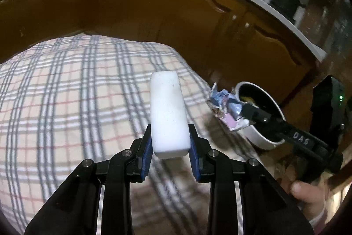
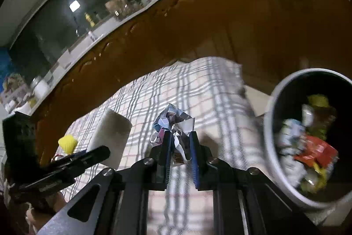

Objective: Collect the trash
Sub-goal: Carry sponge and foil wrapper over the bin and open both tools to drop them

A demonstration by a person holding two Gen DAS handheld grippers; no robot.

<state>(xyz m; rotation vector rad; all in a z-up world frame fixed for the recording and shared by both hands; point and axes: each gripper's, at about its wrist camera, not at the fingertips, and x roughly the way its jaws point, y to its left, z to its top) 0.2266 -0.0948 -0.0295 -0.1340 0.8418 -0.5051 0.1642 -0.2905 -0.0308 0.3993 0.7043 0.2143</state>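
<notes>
right gripper [image 2: 180, 142] clamped on crumpled paper [image 2: 173, 122]; carry fully over bin [image 2: 269, 124] before letting go | left gripper [image 1: 170, 144] grips foam block [image 1: 168, 111]; keep level

Plaid cloth [image 1: 66, 102] covers surface; yellow scrap [image 2: 67, 143] on it

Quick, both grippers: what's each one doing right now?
Left gripper: closed on the white rectangular foam block.
Right gripper: closed on the crumpled printed paper wad, near the white round trash bin.
</notes>
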